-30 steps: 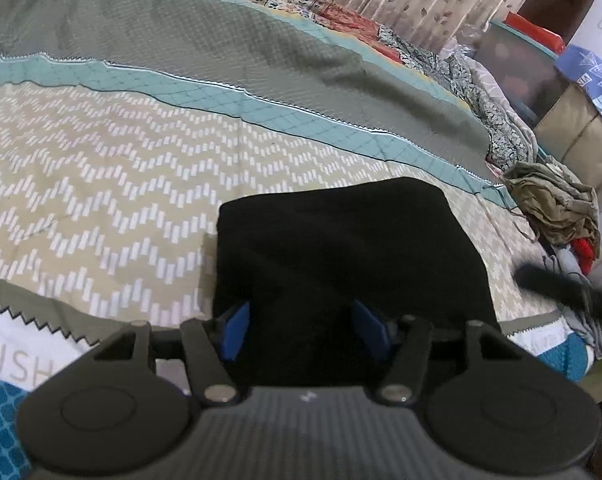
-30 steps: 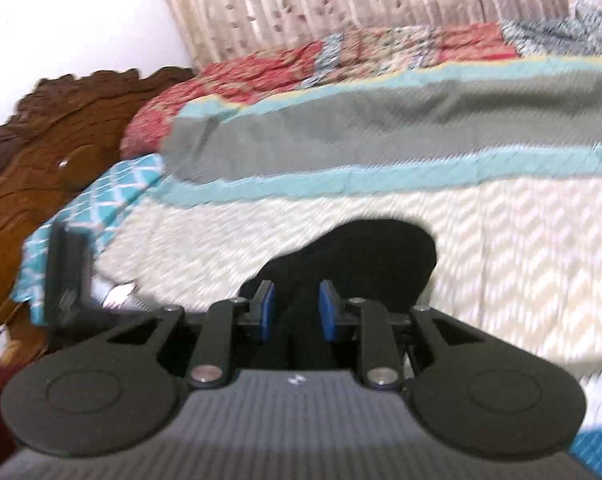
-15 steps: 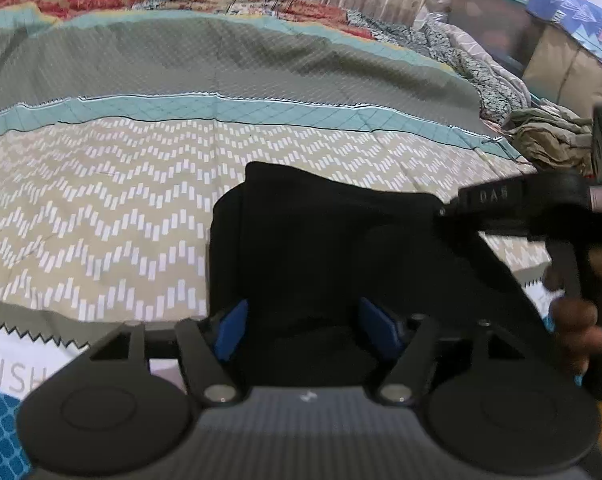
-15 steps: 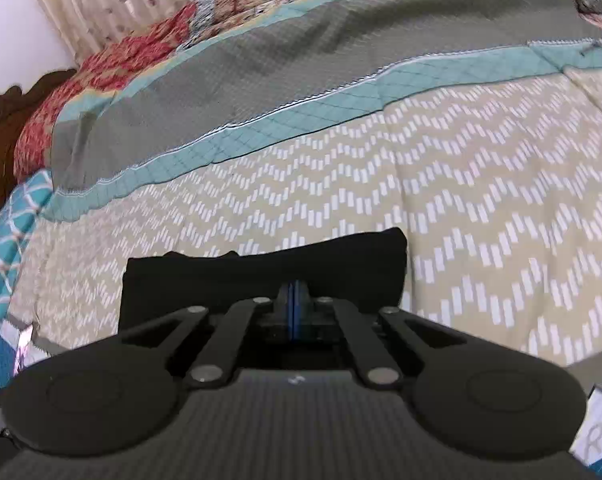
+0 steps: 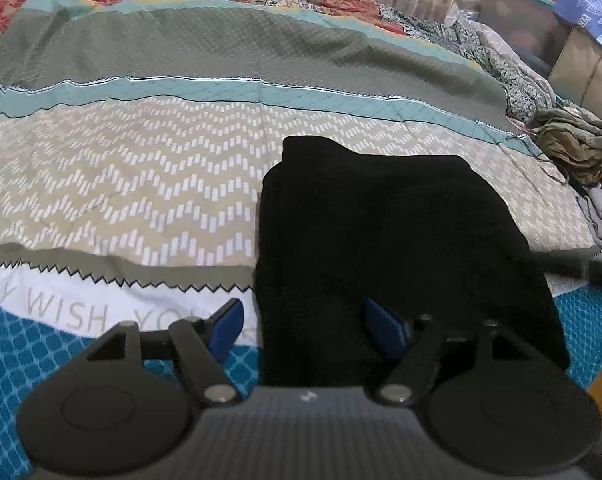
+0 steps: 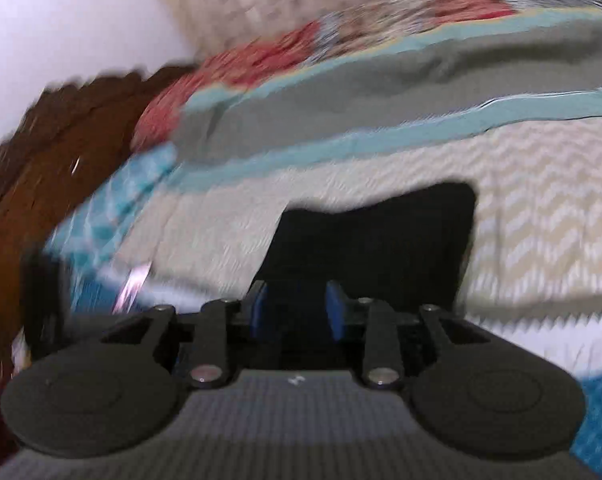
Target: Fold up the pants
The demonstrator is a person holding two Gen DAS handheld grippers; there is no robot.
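Observation:
The black pants lie folded in a compact block on the patterned bedspread. My left gripper is open at the near left edge of the pants, with one blue pad off the cloth and the other over it. In the blurred right wrist view the pants lie just ahead of my right gripper, which is open and holds nothing. A dark blurred bar at the right edge of the left view is probably the other gripper.
A heap of loose clothes lies at the bed's right edge, with boxes and a curtain behind. A carved wooden headboard bounds the bed on the left of the right view.
My right gripper was shut over the pants half a second ago; now it is open and has pulled back, moving fast. My left gripper has drawn back and left, staying open.

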